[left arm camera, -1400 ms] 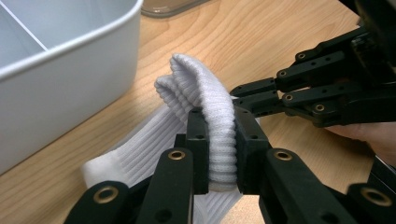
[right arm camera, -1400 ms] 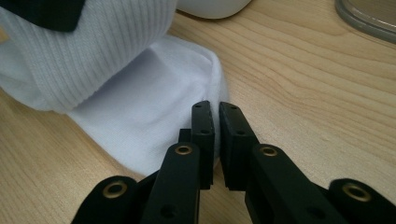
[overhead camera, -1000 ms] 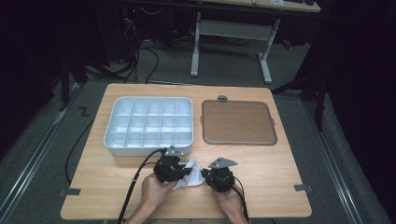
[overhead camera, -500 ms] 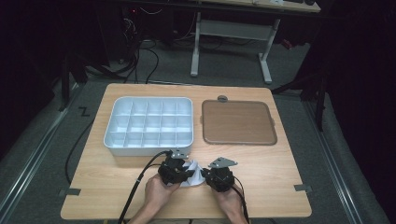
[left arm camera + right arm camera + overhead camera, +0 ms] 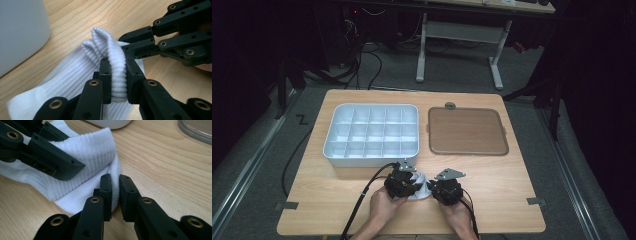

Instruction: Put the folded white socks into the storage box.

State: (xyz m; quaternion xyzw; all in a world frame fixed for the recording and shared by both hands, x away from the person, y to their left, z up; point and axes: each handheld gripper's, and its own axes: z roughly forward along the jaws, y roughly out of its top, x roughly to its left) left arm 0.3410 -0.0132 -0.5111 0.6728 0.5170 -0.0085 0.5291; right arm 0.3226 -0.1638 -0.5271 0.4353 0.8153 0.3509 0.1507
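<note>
A white ribbed sock lies on the wooden table near its front edge, between my two grippers. My left gripper is shut on a raised fold of the sock's cuff; the high view shows this gripper at the sock's left side. My right gripper has just been opening its jaws. A narrow gap shows between them, with the sock's edge still in it. In the high view the right gripper meets the sock from the right.
A white compartment tray stands behind the hands at the left, close to the left gripper. A brown flat tray with a grey rim lies at the back right. Bare wood stretches to the right of the right hand.
Both hands have stayed almost where they were. The sock between the grippers looks a little more bunched than a second ago.
</note>
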